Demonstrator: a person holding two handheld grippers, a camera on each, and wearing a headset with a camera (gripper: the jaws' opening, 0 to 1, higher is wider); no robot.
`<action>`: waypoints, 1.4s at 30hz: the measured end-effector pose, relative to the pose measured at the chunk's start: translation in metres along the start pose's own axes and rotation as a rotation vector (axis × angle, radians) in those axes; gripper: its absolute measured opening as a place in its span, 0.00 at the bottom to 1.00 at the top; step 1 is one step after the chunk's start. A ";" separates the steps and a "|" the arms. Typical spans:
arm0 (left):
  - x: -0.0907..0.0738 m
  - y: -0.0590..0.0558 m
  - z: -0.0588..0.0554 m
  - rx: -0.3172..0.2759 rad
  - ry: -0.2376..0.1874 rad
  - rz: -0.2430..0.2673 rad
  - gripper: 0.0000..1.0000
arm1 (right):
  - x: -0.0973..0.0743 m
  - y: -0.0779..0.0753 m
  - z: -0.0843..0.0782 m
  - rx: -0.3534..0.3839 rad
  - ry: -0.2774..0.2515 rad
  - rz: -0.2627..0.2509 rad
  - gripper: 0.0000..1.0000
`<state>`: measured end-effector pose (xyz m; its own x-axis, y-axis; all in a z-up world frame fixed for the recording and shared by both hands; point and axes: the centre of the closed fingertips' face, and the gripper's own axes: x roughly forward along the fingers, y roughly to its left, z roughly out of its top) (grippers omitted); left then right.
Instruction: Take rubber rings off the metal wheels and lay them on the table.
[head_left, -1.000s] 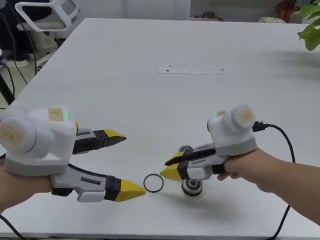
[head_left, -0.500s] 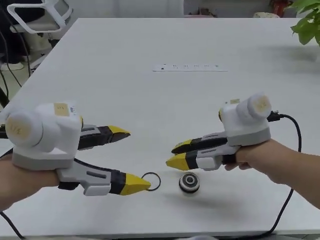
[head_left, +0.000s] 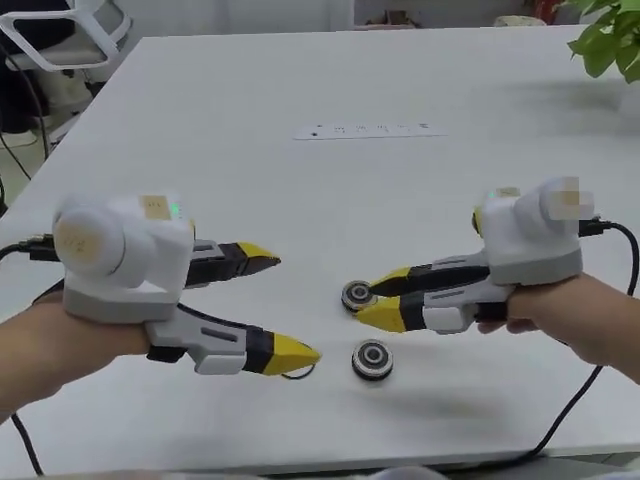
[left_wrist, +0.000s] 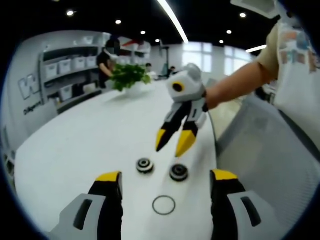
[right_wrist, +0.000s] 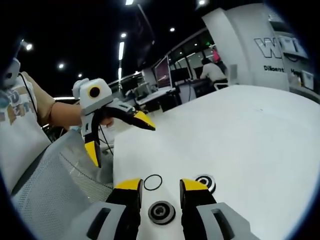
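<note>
**1 ring off, half hidden under a jaw tip**

In the head view the ring (head_left: 296, 373) lies flat on the table (head_left: 300, 200), mostly covered by the lower jaw tip of the left gripper (head_left: 290, 307). The left gripper view shows the ring whole, in the gap between that gripper's jaws and nearer than the wheels. The far wheel (head_left: 358, 296) is partly masked by the upper jaw tip of the right gripper (head_left: 368, 302). Whether either wheel carries a ring is too small to tell. A plant (head_left: 605, 40) and a chair (head_left: 50, 40) are cut off at the top corners.

Count: 1 loose ring, 2 dark-rimmed wheels, 2 grippers. The near wheel (head_left: 372, 360) sits on the table just below the right gripper, apart from the far wheel. The left gripper's jaws are spread wide and empty. The right gripper's jaws stand a narrow gap apart, grasping nothing; its own view shows the near wheel through that gap.
</note>
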<state>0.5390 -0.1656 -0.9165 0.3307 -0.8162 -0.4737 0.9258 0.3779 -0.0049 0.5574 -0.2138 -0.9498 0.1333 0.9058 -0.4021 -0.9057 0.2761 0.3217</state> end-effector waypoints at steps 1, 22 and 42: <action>0.002 0.000 0.000 0.000 0.001 -0.003 0.72 | -0.001 0.001 -0.001 0.001 0.000 -0.002 0.28; 0.034 -0.003 -0.005 0.019 0.036 -0.065 0.66 | -0.014 -0.002 -0.024 0.024 0.003 -0.028 0.29; 0.057 -0.014 -0.018 0.013 0.076 -0.124 0.57 | -0.020 -0.008 -0.051 0.037 0.022 -0.050 0.30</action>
<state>0.5414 -0.2103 -0.9591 0.1997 -0.8206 -0.5355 0.9611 0.2704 -0.0558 0.5412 -0.2506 -0.9874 0.1684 0.8836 -0.4369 -0.8825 0.3326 0.3326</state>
